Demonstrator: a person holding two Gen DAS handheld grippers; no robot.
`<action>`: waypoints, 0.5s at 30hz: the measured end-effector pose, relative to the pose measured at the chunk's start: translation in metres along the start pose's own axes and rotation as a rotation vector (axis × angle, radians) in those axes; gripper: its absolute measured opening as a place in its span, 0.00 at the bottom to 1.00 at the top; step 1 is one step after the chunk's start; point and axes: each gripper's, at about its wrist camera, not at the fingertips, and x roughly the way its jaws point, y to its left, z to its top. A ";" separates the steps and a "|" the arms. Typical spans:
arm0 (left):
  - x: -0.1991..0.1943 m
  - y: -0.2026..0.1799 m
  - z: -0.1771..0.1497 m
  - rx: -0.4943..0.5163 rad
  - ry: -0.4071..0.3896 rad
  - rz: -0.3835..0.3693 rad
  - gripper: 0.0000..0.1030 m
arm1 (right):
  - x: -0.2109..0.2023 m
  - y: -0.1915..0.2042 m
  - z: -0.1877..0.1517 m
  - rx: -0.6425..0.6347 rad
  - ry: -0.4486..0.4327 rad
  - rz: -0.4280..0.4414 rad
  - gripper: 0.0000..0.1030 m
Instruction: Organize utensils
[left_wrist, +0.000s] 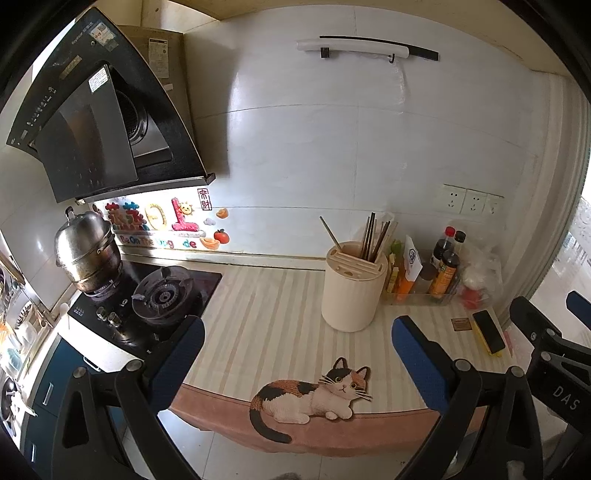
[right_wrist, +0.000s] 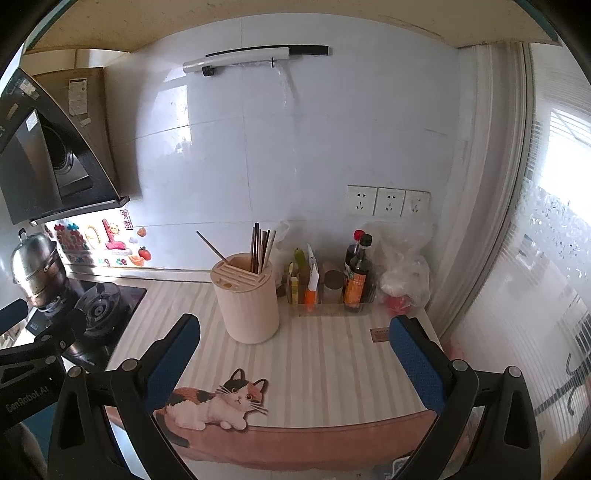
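Open striped counter mat (left_wrist: 266, 314) between black gas hob (left_wrist: 162, 295) at left and wall-side clutter at right; front edge overhung by cat-printed pink cloth (right_wrist: 295, 439). Left gripper (left_wrist: 299, 365) and right gripper (right_wrist: 295, 362): blue-padded jaws spread wide, empty, hovering short of front edge. Cream cylindrical utensil holder (right_wrist: 251, 306): upright mid-counter, dark chopsticks (right_wrist: 260, 245) standing inside. Clear tray (right_wrist: 325, 308) just beside: sauce bottles, packets. Black-and-yellow phone (left_wrist: 488, 330) flat near right edge. White tiled wall behind.

both claws (left_wrist: 297, 360) (right_wrist: 295, 360) wide open, empty
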 end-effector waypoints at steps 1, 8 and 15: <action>0.000 0.000 0.000 0.000 0.000 0.001 1.00 | 0.001 0.000 0.000 0.000 0.001 0.000 1.00; 0.002 0.001 0.003 0.002 -0.004 0.000 1.00 | 0.002 0.000 0.001 0.002 -0.001 0.002 1.00; 0.005 0.003 0.003 0.000 -0.003 -0.009 1.00 | 0.005 0.002 0.002 -0.005 0.007 0.000 1.00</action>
